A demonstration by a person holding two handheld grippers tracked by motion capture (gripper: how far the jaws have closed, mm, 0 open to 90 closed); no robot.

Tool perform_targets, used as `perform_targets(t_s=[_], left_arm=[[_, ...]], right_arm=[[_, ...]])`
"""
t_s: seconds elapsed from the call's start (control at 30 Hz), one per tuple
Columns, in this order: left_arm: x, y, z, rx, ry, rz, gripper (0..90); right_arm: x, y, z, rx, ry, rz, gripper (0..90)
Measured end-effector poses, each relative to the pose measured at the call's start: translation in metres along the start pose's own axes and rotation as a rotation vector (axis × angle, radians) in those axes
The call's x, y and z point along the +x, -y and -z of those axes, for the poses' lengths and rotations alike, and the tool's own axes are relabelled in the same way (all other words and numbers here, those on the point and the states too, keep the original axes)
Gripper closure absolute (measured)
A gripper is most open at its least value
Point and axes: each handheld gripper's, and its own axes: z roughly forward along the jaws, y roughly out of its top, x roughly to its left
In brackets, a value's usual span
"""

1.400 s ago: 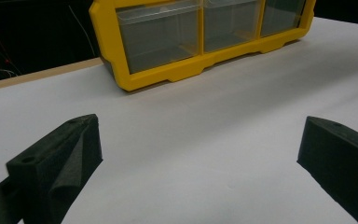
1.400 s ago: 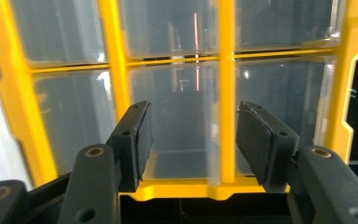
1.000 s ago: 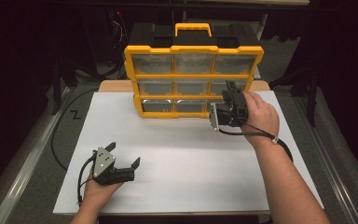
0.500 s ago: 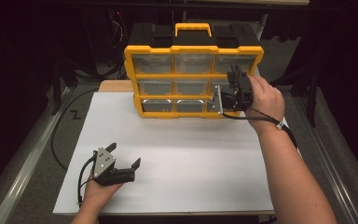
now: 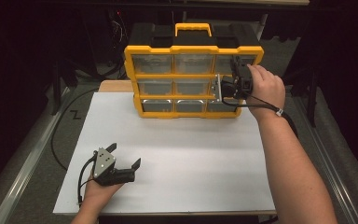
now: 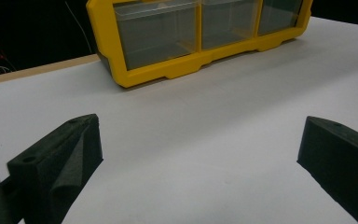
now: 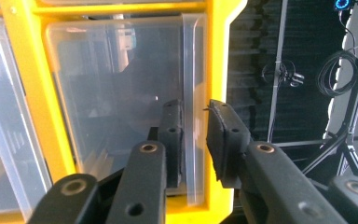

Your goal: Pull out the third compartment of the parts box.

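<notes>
A yellow organiser case (image 5: pixel 177 75) with clear drawers stands upright at the back of the white board (image 5: pixel 191 154). My right gripper (image 5: pixel 237 63) is up at its top right drawer (image 7: pixel 116 93), rolled onto its side. Its jaws have just been closing. They now pinch the drawer's clear pull lip (image 7: pixel 193 70), one pad on each side, as the right gripper (image 7: pixel 195 126) view shows. My left gripper (image 5: pixel 125 154) rests on the board near the front left, jaws wide open with nothing between them. In the left gripper (image 6: pixel 200 149) view, the case's bottom row (image 6: pixel 168 70) lies well ahead.
The case has a black back and a yellow carry handle (image 5: pixel 193 29) on top. A wooden strip (image 5: pixel 114 86) edges the board at the back left. Metal rails run along both sides of the table, and a black cable (image 5: pixel 58 135) loops at the left.
The right hand moved up and back along the case's right column to the top drawer, and its jaws narrowed onto the pull lip. The left hand stayed still.
</notes>
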Motion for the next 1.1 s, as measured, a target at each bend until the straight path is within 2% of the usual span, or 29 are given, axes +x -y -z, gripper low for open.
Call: perform_targets(t_s=[0.03, 0.2, 0.4, 0.67, 1.1], left_arm=[[0.0, 0.0, 0.0, 0.0, 0.001, 0.0, 0.8], [0.0, 0.0, 0.001, -0.004, -0.001, 0.003, 0.8], [0.0, 0.0, 0.001, -0.002, 0.002, 0.001, 0.8], [0.0, 0.0, 0.0, -0.001, 0.002, 0.002, 0.9], [-0.001, -0.001, 0.0, -0.004, 0.005, 0.001, 1.2]], right_arm=[[0.0, -0.002, -0.001, 0.005, -0.003, 0.007, 81.3], [0.003, -0.004, -0.003, 0.004, 0.009, 0.027, 81.3], [0.007, -0.003, -0.004, 0.008, 0.046, 0.025, 83.4], [0.007, -0.002, -0.002, 0.001, 0.047, 0.026, 84.5], [0.003, 0.002, 0.023, -0.033, 0.042, 0.034, 84.5]])
